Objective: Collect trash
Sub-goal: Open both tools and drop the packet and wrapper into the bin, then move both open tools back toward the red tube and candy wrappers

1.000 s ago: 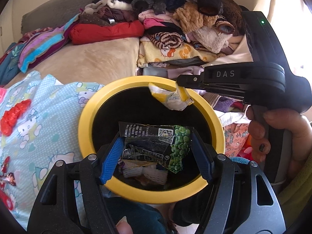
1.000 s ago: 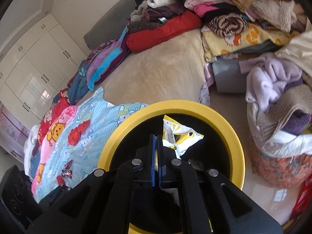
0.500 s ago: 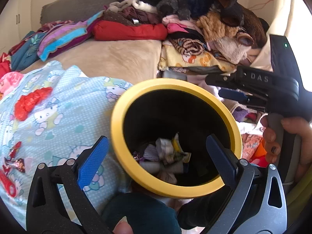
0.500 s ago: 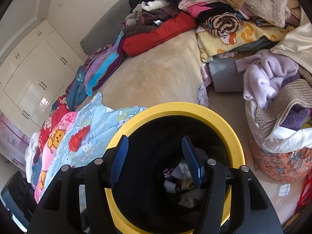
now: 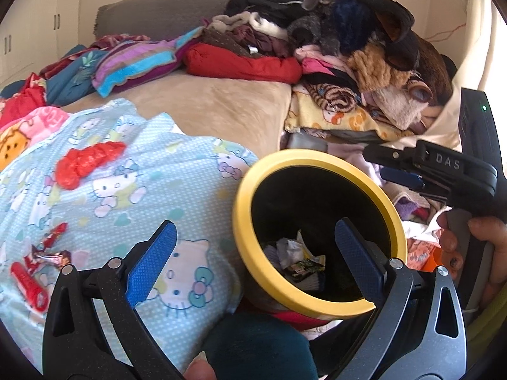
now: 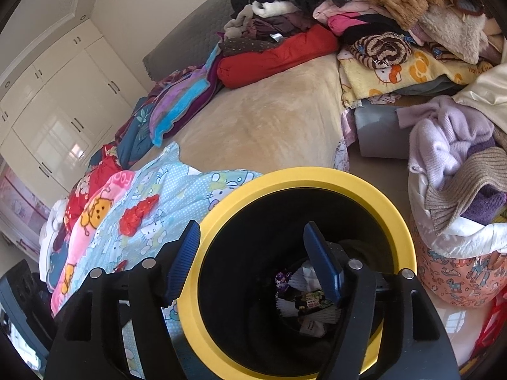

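Yellow-rimmed bin [image 6: 294,179] beside bed, wrappers [image 5: 301,261] at its bottom; left claw [image 5: 253,262] wide open, empty; right claw [image 6: 253,262], jaws just opening, empty; risk: red wrappers [image 5: 85,163] on blanket [image 5: 133,196] overlooked or fabric pinched.

The bin [image 6: 393,212] looks like smooth matt plastic, yellow rim and black inside. Crinkly, shiny wrappers [image 6: 309,300] sit at the bottom. The bed cover [image 5: 221,110] is soft, fuzzy beige cloth, and the red wrapper [image 5: 85,163] looks like glossy foil.
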`<state>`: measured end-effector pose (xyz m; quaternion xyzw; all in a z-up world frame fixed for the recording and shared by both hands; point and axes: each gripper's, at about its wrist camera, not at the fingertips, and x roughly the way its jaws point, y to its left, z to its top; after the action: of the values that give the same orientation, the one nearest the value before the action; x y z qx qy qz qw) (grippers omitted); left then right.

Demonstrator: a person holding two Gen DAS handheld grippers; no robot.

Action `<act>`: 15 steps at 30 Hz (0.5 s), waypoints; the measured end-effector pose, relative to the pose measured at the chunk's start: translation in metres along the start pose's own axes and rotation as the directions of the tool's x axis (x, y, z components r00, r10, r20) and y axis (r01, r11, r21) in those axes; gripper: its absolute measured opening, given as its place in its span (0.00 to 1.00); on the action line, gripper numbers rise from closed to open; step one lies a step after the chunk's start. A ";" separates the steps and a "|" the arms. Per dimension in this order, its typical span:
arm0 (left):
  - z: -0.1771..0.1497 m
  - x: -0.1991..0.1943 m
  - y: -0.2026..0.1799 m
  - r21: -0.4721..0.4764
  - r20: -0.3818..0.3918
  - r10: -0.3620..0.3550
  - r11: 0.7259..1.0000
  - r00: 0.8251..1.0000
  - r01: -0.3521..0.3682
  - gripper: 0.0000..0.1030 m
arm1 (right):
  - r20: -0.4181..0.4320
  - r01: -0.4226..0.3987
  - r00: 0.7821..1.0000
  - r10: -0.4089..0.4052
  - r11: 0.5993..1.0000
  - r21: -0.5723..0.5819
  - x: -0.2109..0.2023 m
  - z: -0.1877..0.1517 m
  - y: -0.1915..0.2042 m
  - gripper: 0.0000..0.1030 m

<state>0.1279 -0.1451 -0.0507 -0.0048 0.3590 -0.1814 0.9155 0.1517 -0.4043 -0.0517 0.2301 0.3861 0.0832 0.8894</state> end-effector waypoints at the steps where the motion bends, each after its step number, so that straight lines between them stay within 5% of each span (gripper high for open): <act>1: 0.001 -0.002 0.003 -0.006 0.007 0.005 1.000 1.000 -0.005 0.89 | 0.000 -0.002 1.000 0.002 1.000 -0.006 0.000 -0.001 0.003 0.65; 15: 0.002 -0.035 0.050 -0.097 0.074 0.118 0.989 0.990 -0.110 0.89 | -0.029 -0.046 0.999 0.043 0.993 -0.109 0.008 -0.014 0.052 0.70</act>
<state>0.1224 -0.0871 -0.0331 -0.0338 0.3300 -0.1117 0.9368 0.1486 -0.3509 -0.0407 0.1883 0.3874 0.1271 0.8935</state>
